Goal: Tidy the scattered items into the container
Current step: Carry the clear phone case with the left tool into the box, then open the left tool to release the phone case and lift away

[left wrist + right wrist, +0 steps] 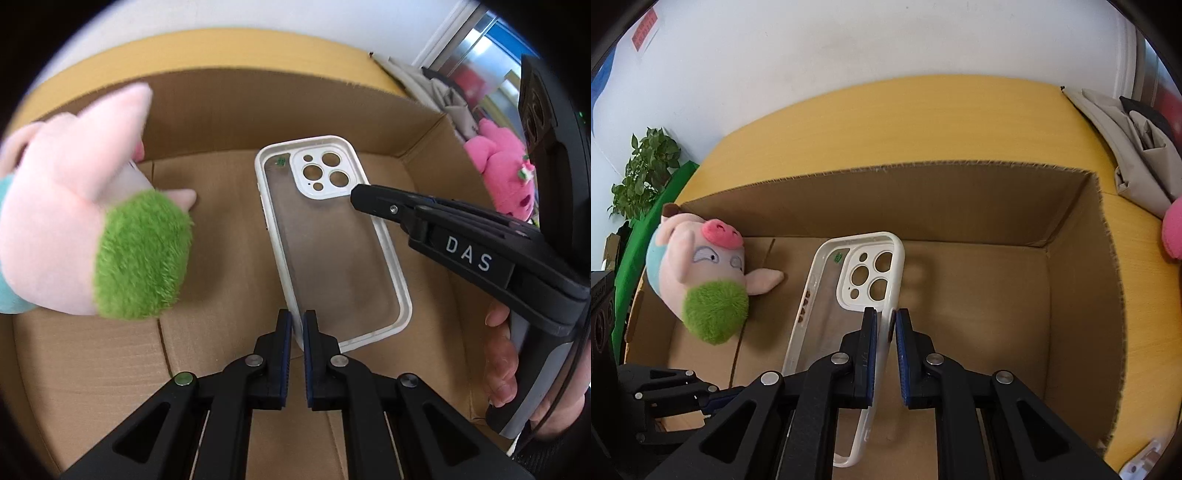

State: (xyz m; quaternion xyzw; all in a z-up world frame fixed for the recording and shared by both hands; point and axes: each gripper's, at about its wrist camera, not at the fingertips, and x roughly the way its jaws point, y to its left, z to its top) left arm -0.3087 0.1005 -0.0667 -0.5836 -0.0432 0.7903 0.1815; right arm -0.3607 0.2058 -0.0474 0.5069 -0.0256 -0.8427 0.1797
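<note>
White-rimmed clear plastic phone case (849, 295) hangs inside the open brown cardboard box (1071, 280), long axis running away from left gripper (297, 321) — clamped at the near corner; right gripper (885, 321) pinches the camera-end rim.

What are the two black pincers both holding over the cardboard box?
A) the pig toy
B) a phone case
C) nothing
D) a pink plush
B: the left gripper pinches the bottom rim of the phone case and the right gripper its side rim, above the box; the pig toy lies inside, untouched.
</note>
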